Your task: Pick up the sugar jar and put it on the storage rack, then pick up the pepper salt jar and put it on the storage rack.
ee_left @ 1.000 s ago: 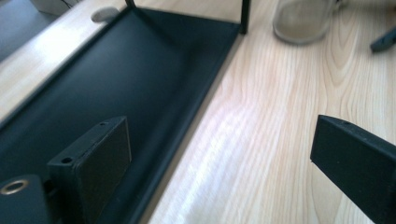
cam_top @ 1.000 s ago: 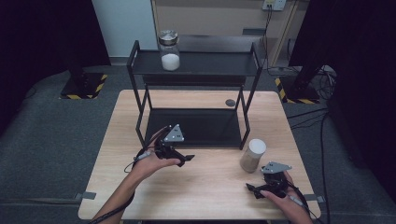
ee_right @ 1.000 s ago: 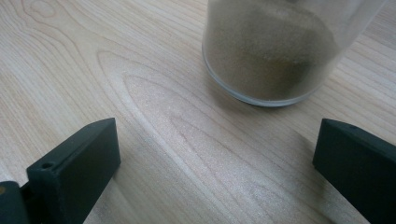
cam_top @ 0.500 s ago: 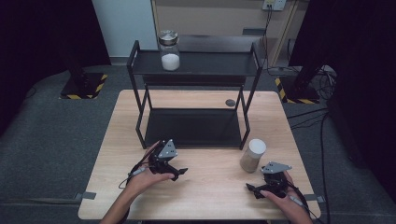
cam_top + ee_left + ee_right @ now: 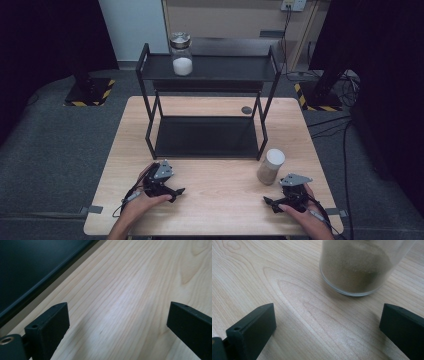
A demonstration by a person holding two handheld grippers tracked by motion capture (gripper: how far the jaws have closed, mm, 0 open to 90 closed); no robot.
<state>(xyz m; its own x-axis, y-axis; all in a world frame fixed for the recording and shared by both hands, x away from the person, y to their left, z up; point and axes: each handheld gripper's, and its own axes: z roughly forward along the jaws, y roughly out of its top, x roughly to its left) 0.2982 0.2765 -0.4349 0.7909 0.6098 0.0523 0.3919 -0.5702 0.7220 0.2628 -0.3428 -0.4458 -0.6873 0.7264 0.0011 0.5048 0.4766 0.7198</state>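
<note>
A glass jar of brown powder [image 5: 270, 167] with a white lid stands on the wooden table [image 5: 220, 200] at the right front; its base [image 5: 355, 267] rises just ahead of my right gripper's jaws. My right gripper [image 5: 272, 202] rests low on the table near the front edge, open, nothing between its jaws [image 5: 329, 322]. My left gripper [image 5: 175, 192] lies on the table at the left front, open over bare wood [image 5: 117, 320]. A second glass jar [image 5: 181, 54] with white powder and a metal lid stands on the top shelf of the black rack [image 5: 210, 75].
The black two-tier rack's lower shelf [image 5: 205, 137] sits on the table's middle; its edge [image 5: 37, 272] runs just left of my left jaws. A small dark disc [image 5: 246, 110] lies on the table behind the rack. Grey carpet floor surrounds the table.
My left gripper has drawn back from the rack's lower shelf toward the table's front edge and settled low on the wood. The right gripper has stayed put.
</note>
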